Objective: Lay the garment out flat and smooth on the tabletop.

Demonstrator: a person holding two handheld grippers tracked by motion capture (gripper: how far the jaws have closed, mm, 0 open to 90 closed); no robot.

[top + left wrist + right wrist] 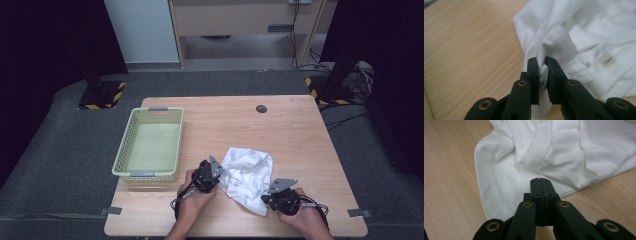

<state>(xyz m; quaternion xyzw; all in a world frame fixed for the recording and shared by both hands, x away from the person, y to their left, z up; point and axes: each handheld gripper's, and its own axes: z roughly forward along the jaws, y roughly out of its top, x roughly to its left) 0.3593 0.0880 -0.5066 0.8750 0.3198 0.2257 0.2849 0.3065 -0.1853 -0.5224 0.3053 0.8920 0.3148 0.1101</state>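
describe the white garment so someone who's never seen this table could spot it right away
On the wooden table, look at the near edge, right of the pale yellow-green basket. The crumpled white t-shirt lies there between the left gripper and the right gripper. It is the only soft, white thing on the table.

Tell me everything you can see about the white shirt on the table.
The shirt is white, soft knit fabric, crumpled in a heap on the wooden table, right of the basket. A stitched hem or collar band and a small printed label show. The left gripper pinches a fold at its left edge. The right gripper, jaws fully closed, sits at its near right edge; whether it grips cloth is unclear.
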